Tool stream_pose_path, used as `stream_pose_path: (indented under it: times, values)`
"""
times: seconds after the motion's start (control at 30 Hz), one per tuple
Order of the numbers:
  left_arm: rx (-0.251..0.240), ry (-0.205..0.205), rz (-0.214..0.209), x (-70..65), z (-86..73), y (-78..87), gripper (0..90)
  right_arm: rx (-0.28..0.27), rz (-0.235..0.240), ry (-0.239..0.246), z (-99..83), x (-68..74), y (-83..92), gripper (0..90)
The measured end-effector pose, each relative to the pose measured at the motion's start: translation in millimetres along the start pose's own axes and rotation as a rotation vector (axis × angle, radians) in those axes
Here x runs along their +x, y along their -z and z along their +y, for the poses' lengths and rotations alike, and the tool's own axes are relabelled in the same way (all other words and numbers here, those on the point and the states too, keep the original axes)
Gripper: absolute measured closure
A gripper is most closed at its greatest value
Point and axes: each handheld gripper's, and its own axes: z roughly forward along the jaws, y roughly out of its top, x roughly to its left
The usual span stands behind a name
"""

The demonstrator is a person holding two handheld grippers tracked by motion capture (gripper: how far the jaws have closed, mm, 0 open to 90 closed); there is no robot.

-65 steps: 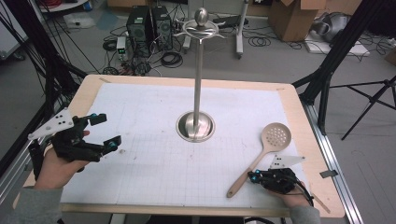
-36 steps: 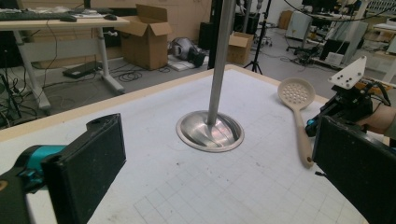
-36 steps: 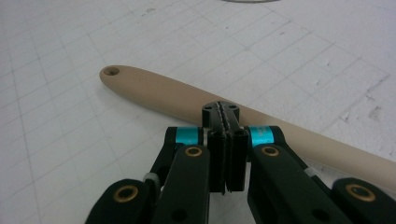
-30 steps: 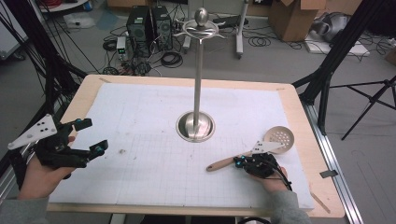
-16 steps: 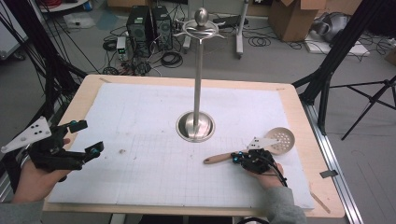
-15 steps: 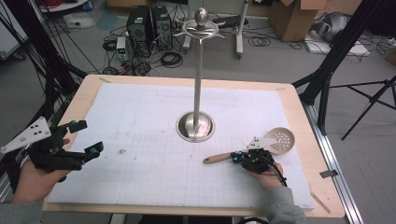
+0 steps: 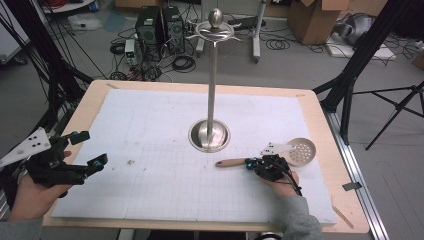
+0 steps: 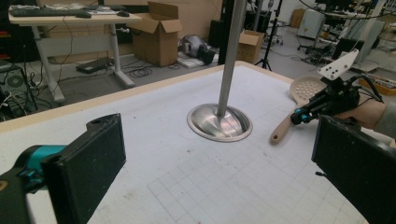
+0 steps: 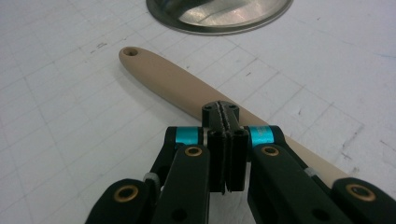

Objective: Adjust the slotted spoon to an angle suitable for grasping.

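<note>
Workshop clutter behind — computer towers, cables, cardboard boxes, tripod legs — and up front a wooden table (image 7: 90, 107) covered by a white gridded mat (image 7: 165, 125). At mat centre stands a steel rack (image 7: 214, 75), round base flat on the grid, tall pole, hooks at the top with nothing hanging on them; judging by that, it is there to take utensils by the hole in the handle. A wooden slotted spoon (image 7: 235, 162) lies flat on the mat to the right of the rack base, near but not touching it, perforated bowl toward the table's right edge, handle end pointing back to the base. Right gripper (image 7: 256, 164) sits low over the mid handle; in the right gripper view its jaws are pressed fully together, pad to pad, with the handle (image 9: 173, 81) passing beneath and beyond the tips, so nothing is clamped, tips resting on or just above the wood, can't tell which. Looks like nudging or lining up the spoon, not lifting; jaws would need to open before any pickup. Left gripper (image 7: 86, 150) hovers at the mat's left edge, well apart from everything, jaws wide and empty (image 8: 210, 163), aimed at the rack — probably parked out of the way.
</note>
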Motion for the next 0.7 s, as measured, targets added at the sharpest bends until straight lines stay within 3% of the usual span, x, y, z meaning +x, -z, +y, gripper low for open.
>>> stream_pose_path:
  times: [0.4,0.5,0.57,0.7]
  values:
    - [0.006,-0.002,-0.003,0.4,-0.8,0.2,3.2,-0.003,-0.044,0.009,5.4,1.1,-4.0,90.0]
    - [0.004,0.000,-0.007,1.2,-0.8,-0.9,3.2,-0.047,-0.069,0.004,9.0,-0.6,4.6,90.0]
    - [0.006,0.003,-0.008,1.7,-1.0,-2.4,3.2,-0.075,-0.090,-0.012,9.7,-3.1,11.7,90.0]
    - [0.011,0.004,-0.015,0.9,-1.4,-5.4,3.2,-0.082,-0.133,-0.066,6.7,-11.3,22.1,90.0]
